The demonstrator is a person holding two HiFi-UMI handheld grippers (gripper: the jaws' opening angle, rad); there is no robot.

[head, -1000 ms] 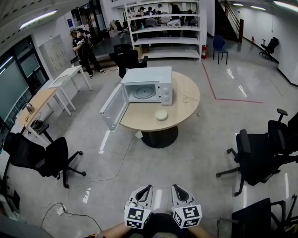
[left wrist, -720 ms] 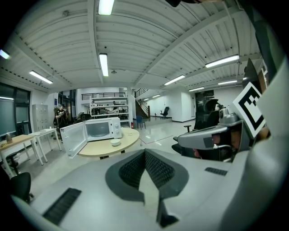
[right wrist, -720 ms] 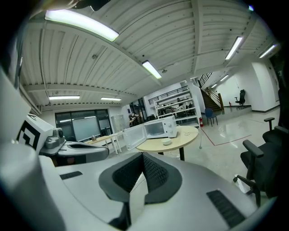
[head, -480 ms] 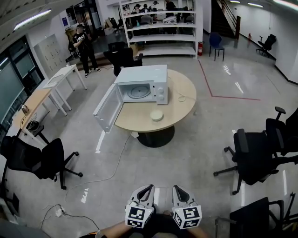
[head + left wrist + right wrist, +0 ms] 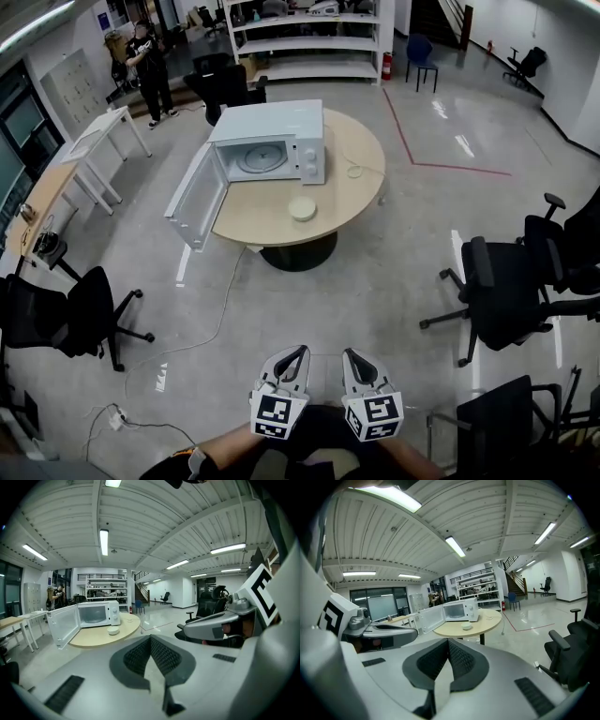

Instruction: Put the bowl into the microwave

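Observation:
A small white bowl (image 5: pixel 302 208) sits on the round wooden table (image 5: pixel 356 192), just in front of the white microwave (image 5: pixel 272 122). The microwave's door (image 5: pixel 195 195) hangs wide open to the left, and the cavity with its glass plate shows. Both grippers are low at the head view's bottom edge, far from the table over bare floor. The left gripper (image 5: pixel 298 353) and the right gripper (image 5: pixel 348 355) are side by side, both shut and holding nothing. Each gripper view shows the same things far off: bowl (image 5: pixel 113 630) and microwave (image 5: pixel 98 613), then bowl (image 5: pixel 466 626) and microwave (image 5: pixel 459 611).
Black office chairs (image 5: pixel 506 300) stand at the right and another chair (image 5: pixel 75 314) at the left. A power cable (image 5: pixel 220 319) trails over the floor from the table. Desks (image 5: pixel 94 150), shelves (image 5: pixel 300 42) and a person (image 5: pixel 148 56) are beyond the table.
The table, microwave and bowl have drifted up and left in the head view as the camera shifted. Both grippers stay at the bottom edge, still shut.

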